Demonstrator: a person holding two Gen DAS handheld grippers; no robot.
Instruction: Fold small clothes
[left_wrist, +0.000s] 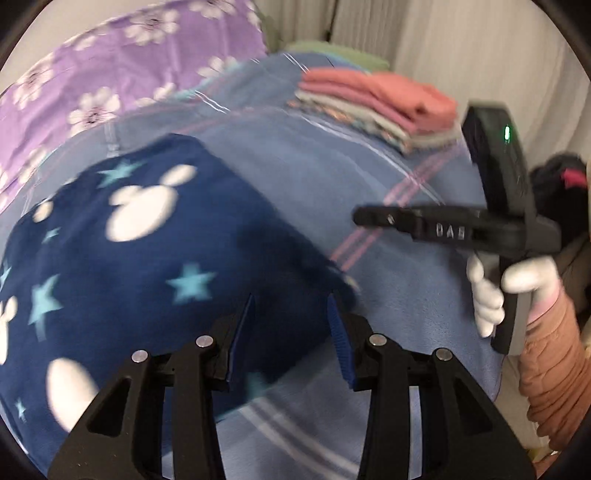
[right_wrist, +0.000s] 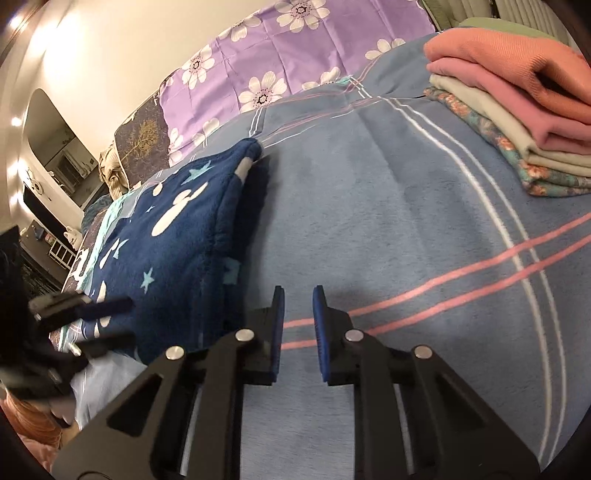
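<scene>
Navy fleece garment with white mouse heads and pale blue stars (left_wrist: 147, 266) lies folded on the blue plaid blanket (left_wrist: 388, 295) in the left wrist view, filling the left and near side. The left gripper (left_wrist: 291, 332) hangs over the garment's right edge. Its two blue pads stand apart and nothing is pinched between them. On the right, a white-gloved hand (left_wrist: 495, 295) with a puffy orange-pink sleeve holds the black handle of the right gripper (left_wrist: 360, 218), which points left over the blanket; its tips look close together, with nothing in them. Far off, near the curtain, sits a neat stack of folded clothes, orange and pink on top (left_wrist: 380, 99). A purple quilt with white flowers (left_wrist: 122, 74) lies far left. This view is blurry.

In the right wrist view, the same navy garment (right_wrist: 177, 236) lies to the left, with its thick folded edge facing the middle of the blanket (right_wrist: 388, 229). The right gripper (right_wrist: 298, 306) is over bare blanket just right of the garment, its pads only a little apart and holding nothing. The left gripper (right_wrist: 118, 321), blurred, is at the near left, above the garment. The stack of clothes (right_wrist: 517, 110) sits far right, and the purple quilt (right_wrist: 295, 55) lies beyond.
</scene>
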